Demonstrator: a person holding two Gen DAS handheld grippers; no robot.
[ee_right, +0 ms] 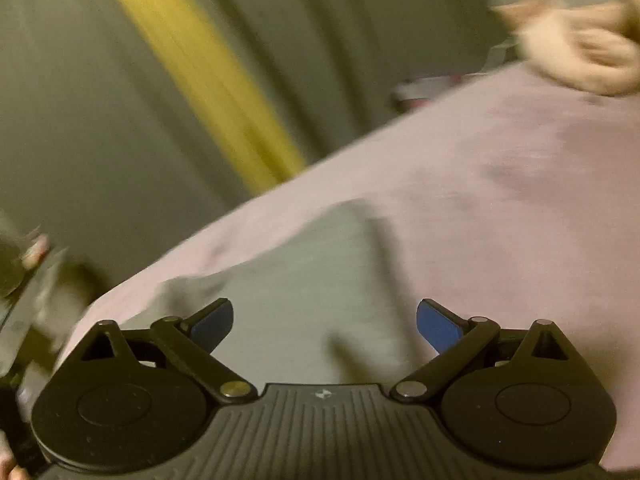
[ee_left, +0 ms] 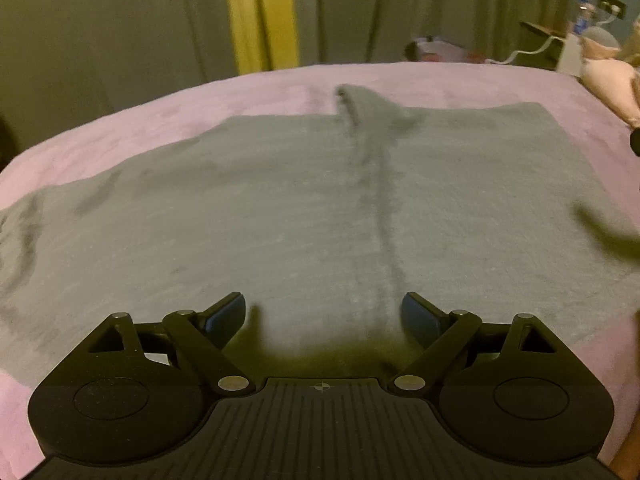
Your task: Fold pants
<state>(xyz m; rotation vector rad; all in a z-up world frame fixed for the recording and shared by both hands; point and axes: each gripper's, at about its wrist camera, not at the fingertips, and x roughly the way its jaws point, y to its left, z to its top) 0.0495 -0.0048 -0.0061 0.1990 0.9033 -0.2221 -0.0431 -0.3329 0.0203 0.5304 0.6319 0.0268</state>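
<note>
Grey pants (ee_left: 280,208) lie spread flat on a pink bed cover (ee_left: 460,84), with a raised crease running down the middle and a small peak at the far edge. My left gripper (ee_left: 323,314) is open and empty, just above the near part of the pants. In the right wrist view, blurred and tilted, my right gripper (ee_right: 325,322) is open and empty over a corner of the pants (ee_right: 304,264) on the pink cover (ee_right: 500,208).
Grey-green curtains with a yellow strip (ee_left: 262,16) hang behind the bed. A beige plush toy (ee_left: 612,80) lies at the bed's far right corner. A side table with small items (ee_left: 560,40) stands beyond it.
</note>
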